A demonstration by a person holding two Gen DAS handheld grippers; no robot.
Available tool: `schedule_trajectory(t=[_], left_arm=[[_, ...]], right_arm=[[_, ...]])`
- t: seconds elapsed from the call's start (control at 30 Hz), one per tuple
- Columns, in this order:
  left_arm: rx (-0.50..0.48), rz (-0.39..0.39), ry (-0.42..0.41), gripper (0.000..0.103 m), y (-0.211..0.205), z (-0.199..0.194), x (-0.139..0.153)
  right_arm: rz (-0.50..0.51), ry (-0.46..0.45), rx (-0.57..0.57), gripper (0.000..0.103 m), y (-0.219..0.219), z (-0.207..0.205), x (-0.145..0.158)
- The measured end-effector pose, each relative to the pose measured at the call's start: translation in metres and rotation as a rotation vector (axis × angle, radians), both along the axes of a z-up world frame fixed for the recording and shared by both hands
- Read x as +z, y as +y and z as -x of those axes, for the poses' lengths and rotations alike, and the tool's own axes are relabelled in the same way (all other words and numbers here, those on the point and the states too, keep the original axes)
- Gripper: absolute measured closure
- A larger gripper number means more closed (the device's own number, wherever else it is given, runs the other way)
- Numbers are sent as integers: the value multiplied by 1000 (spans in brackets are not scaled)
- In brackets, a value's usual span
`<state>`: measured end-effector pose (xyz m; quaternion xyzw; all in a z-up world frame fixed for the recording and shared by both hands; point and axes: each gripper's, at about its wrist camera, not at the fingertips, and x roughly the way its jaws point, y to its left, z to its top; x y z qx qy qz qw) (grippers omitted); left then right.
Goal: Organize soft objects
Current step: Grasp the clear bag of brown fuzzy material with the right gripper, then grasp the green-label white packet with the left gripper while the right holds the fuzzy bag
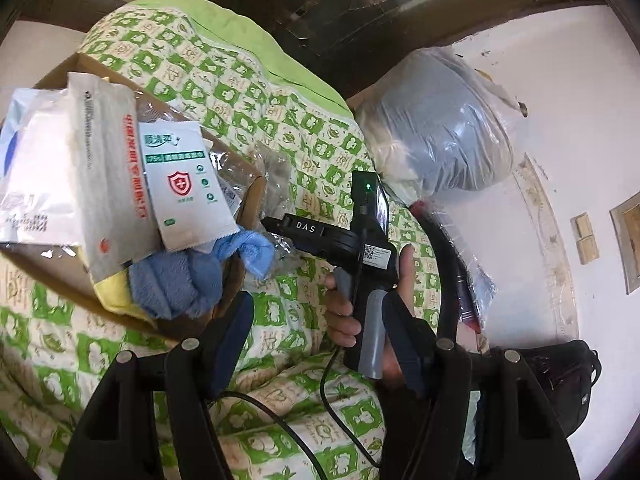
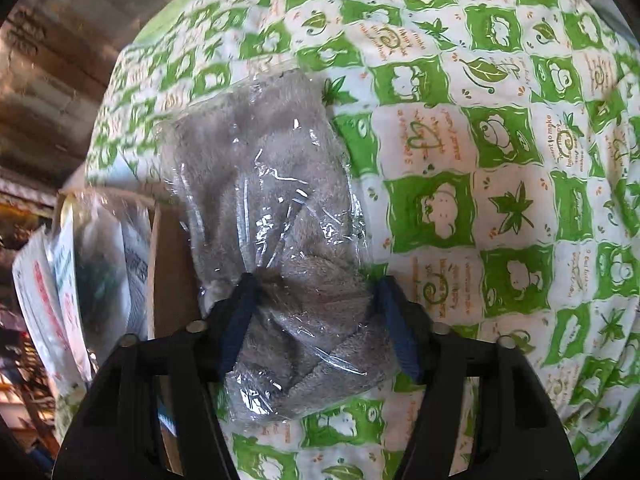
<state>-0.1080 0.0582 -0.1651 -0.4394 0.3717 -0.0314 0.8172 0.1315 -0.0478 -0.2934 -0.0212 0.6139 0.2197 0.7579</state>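
Your right gripper (image 2: 316, 320) is pointing steeply down with its fingers (image 2: 236, 320) bracketing the bagged grey towel (image 2: 272, 208). The left finger is denting the plastic, the right one is sitting at the bag's edge, so I can't tell whether you're actually clamping yet. No earlier frame here, so treat it as half-closed around the bundle.

The towel is lying on the green-check quilt (image 2: 500, 152), just right of the cardboard box (image 2: 172, 264) wall.

Handling guess: light, squashy, and the clear film is looking slippery. Bite the thick folded middle, not loose plastic, or the bag will be sliding out.

Your left gripper (image 1: 316, 344) is hanging released, nothing between its fingers (image 1: 236, 336). Just ahead of them, your hand (image 1: 348, 320) is gripping the right tool's handle. Beyond and left, the box (image 1: 248, 208) is already holding wipe packets (image 1: 180, 188) and a blue cloth (image 1: 176, 284).
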Motion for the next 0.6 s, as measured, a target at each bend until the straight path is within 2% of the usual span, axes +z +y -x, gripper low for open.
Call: schedule_trajectory(t=[0.03,0.13,0.27,0.47,0.6], left_arm=[[3,-7,7,36,-1,2,2],[6,-26,13,36,-6,3,8],[6,-25,25,36,-12,-7,9],[-11,-75,55,36,-30,-27,16],[-55,-124,86,36,-45,-53,14]], right_arm=[[0,1,3,69,1,2,1],[30,-15,3,88,4,8,4],[7,-17,-90,93,-5,11,21],[-299,-49,-340,93,-60,20,60],[-440,-88,-412,93,-83,23,75]])
